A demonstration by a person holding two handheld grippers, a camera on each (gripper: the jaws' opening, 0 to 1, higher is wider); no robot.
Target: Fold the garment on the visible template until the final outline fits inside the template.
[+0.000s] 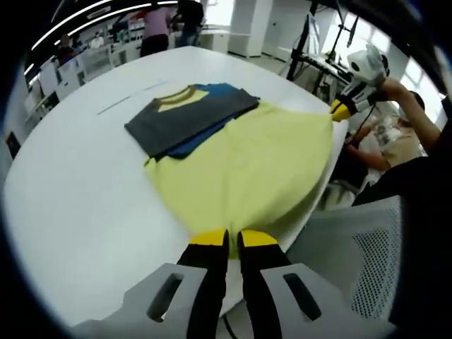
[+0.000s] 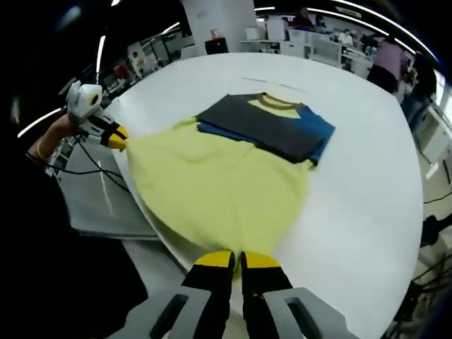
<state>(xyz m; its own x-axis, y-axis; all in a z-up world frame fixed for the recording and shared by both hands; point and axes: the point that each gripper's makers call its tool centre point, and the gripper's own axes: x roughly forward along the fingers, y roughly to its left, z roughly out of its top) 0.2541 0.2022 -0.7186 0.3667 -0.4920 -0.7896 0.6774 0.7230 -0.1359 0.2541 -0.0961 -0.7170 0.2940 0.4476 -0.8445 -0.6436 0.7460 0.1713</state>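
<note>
Two hand-held grippers hold a yellow shirt on a white table.

The left hand-held gripper (image 1: 233, 239) pinches one bottom corner of the yellow shirt (image 1: 244, 169) at the table (image 1: 78, 212) edge. The right hand-held gripper (image 2: 237, 260) pinches the other corner. The shirt's top is hidden under folded gray and blue shirts (image 1: 187, 116).

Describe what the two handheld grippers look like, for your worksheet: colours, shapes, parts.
Each gripper has two slim black jaws capped with yellow tips, rising from a light grey body with slotted openings: left gripper, right gripper. Seen from the other side, each carries a white rounded housing behind the jaws. The person's sleeve is dark, and a thin band sits at one wrist. No markings are legible.
</note>
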